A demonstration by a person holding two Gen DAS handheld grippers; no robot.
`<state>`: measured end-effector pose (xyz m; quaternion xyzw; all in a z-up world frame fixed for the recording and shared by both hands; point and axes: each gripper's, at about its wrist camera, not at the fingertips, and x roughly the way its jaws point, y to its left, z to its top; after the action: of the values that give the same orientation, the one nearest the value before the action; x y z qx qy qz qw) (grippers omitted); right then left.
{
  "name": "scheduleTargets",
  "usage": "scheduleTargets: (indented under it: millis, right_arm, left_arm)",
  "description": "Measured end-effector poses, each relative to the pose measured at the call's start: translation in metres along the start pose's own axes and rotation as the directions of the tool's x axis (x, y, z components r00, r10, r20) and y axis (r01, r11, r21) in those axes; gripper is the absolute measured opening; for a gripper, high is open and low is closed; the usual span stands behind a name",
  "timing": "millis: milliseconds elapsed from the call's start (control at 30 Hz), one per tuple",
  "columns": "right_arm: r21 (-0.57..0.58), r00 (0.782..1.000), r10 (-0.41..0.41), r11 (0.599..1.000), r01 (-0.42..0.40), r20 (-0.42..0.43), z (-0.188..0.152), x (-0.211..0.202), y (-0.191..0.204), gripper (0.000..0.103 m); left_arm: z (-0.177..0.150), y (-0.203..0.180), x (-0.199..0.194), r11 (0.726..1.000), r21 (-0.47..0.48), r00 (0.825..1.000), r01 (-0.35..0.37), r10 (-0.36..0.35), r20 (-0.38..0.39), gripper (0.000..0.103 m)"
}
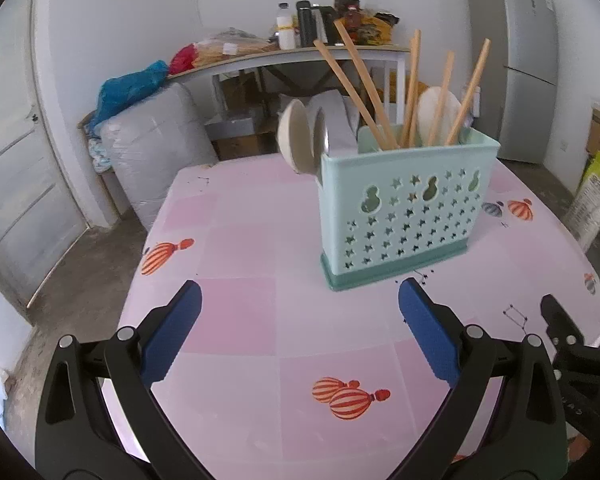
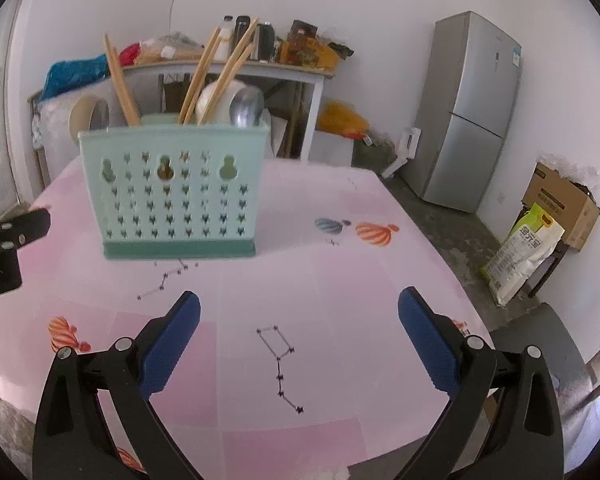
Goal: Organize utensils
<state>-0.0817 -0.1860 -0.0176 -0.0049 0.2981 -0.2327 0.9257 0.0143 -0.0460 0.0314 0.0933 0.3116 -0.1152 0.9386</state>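
Pink balloon-print table (image 1: 260, 240). Mint utensil holder (image 1: 404, 216), star and gourd cutouts, darker base, upright mid-table. Inside: wooden chopsticks (image 1: 364, 92) leaning, pale spoons (image 1: 296, 136), metal spoon (image 2: 246, 106). Left gripper (image 1: 300, 300) and right gripper (image 2: 299, 300) both spread wide, empty, near holder.

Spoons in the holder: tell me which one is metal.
The grey shiny spoon at the holder's right end in the right wrist view; the other bowls showing are cream or white.
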Motion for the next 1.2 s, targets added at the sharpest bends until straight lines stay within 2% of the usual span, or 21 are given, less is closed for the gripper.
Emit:
scheduleTargets:
  millis: [100,233,400,500,700,1200]
  right_arm:
    - [0.011,0.999,0.045,0.999,-0.045,0.023,0.008,-0.003,-0.006,0.097]
    - [-0.013,0.996,0.084,0.996,-0.083,0.04,0.016,-0.003,-0.005,0.097]
    - [-0.014,0.994,0.105,0.994,-0.105,0.003,0.02,0.004,0.0,0.097]
    - [0.003,0.995,0.099,0.995,-0.099,-0.017,0.021,0.007,-0.002,0.097]
    - [0.022,0.997,0.072,0.997,-0.072,-0.032,0.027,0.01,-0.011,0.096]
    - [-0.001,0.997,0.065,0.998,-0.065,-0.042,0.038,0.014,-0.009,0.096]
  left_arm:
    - [0.004,-0.001,-0.001,1.0,-0.014,1.0,-0.018,0.018,-0.004,0.095]
    - [0.007,-0.003,0.0,0.997,-0.027,0.997,-0.076,0.076,-0.015,0.095]
    - [0.002,-0.007,0.0,0.988,-0.006,0.988,-0.152,0.152,-0.014,0.095]
    - [0.001,-0.007,0.003,0.985,0.009,0.984,-0.173,0.173,-0.046,0.095]
    - [-0.003,-0.001,0.005,0.981,0.025,0.979,-0.19,0.192,-0.072,0.095]
    - [-0.004,0.026,0.006,0.98,-0.049,0.977,-0.194,0.189,-0.095,0.095]
